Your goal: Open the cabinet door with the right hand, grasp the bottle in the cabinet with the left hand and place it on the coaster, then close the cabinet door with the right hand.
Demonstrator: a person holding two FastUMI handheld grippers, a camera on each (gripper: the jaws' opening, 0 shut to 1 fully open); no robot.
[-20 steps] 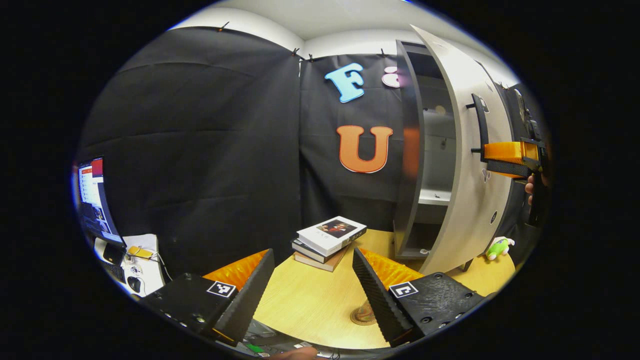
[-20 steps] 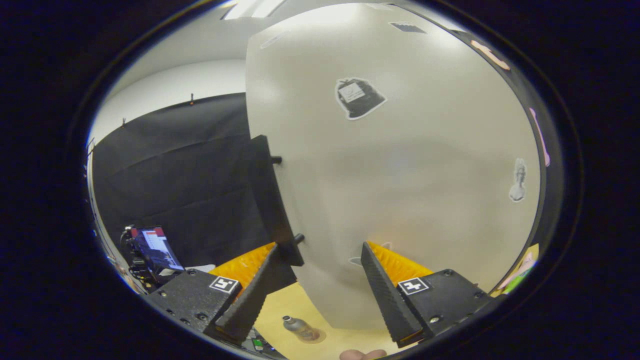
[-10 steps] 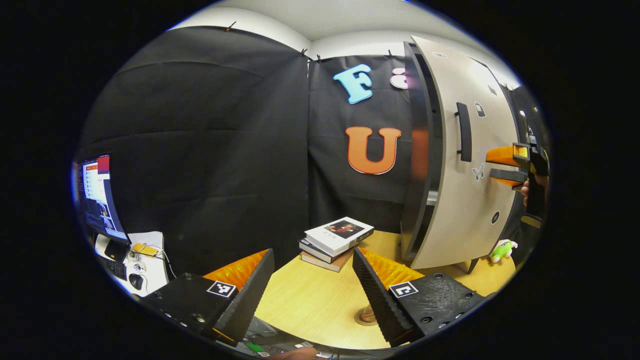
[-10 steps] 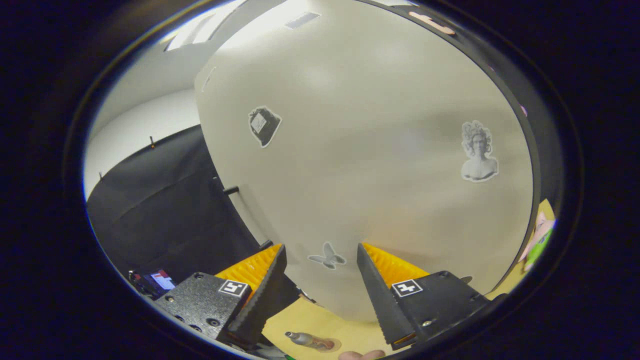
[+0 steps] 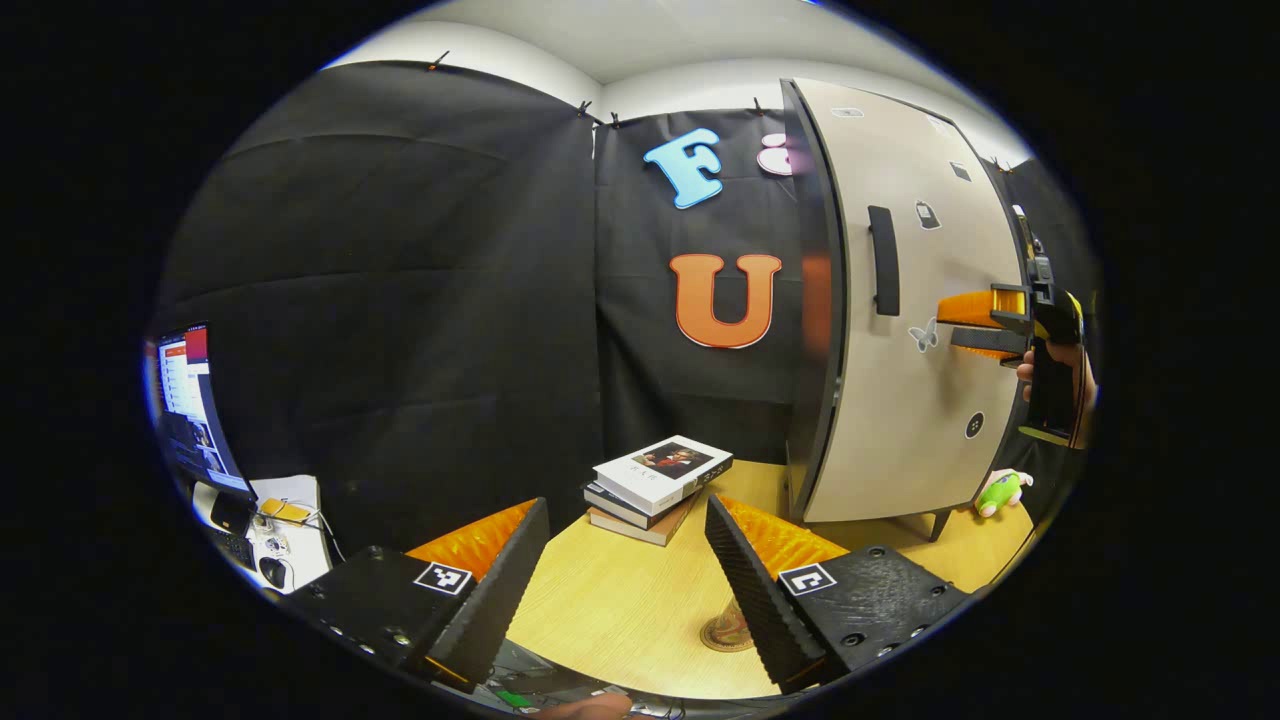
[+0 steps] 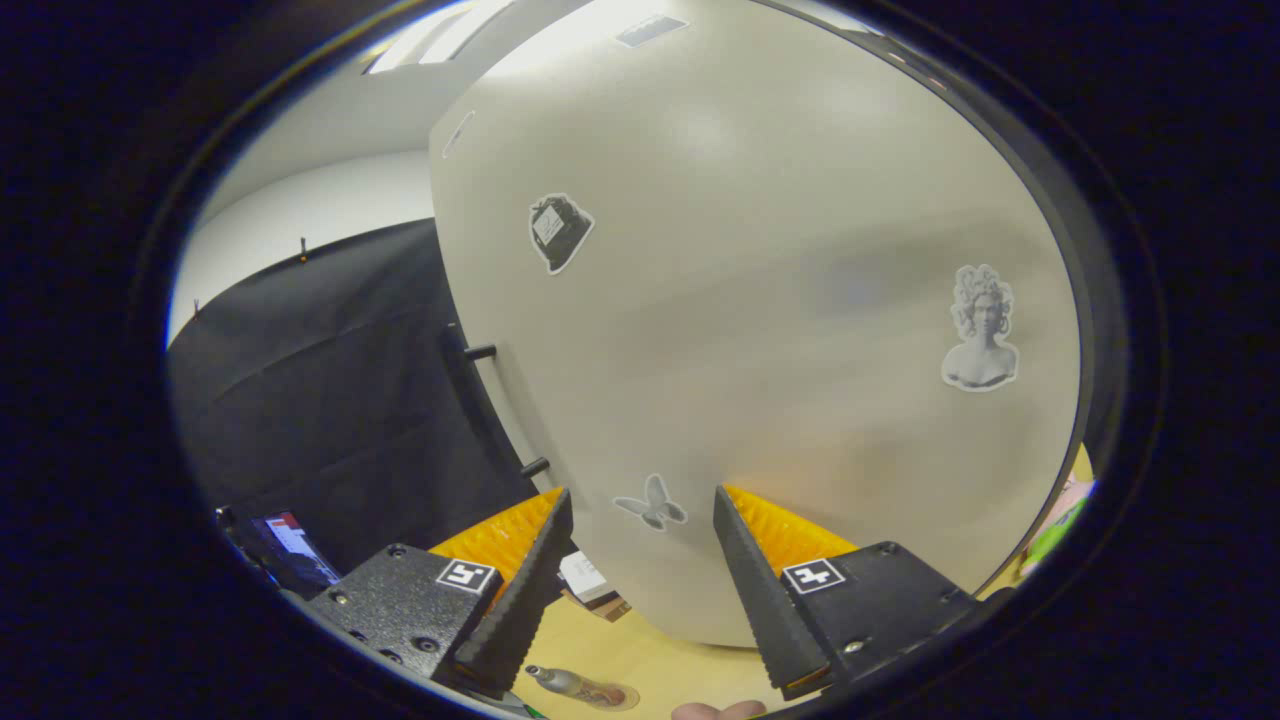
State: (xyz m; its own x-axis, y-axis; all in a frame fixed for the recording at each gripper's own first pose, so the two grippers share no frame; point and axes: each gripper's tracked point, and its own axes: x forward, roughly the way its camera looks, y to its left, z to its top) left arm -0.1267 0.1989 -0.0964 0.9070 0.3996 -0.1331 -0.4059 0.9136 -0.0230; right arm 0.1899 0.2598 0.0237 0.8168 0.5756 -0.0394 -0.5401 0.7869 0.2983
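Tabletop bottle (image 6: 568,684) below right fingers (image 6: 530,580)

Your counter (image 5: 620,610) carries a stack of books (image 5: 655,485) toward its far middle, and the cabinet (image 5: 880,320) stands on the far right, its door (image 5: 920,400) flush against the frame. The door's handle (image 5: 883,262) runs upright near its left edge. A small toy (image 5: 1000,492) sits on the counter to the right of the cabinet's foot. The coaster (image 5: 722,634) lies near you, partly behind your left claw (image 5: 627,545), with the bottle (image 6: 570,685) on it. Your right claw (image 6: 640,530) faces the door, right of the handle. Far left, beside the counter, a monitor (image 5: 185,400) stands above a cluttered side table (image 5: 270,520).
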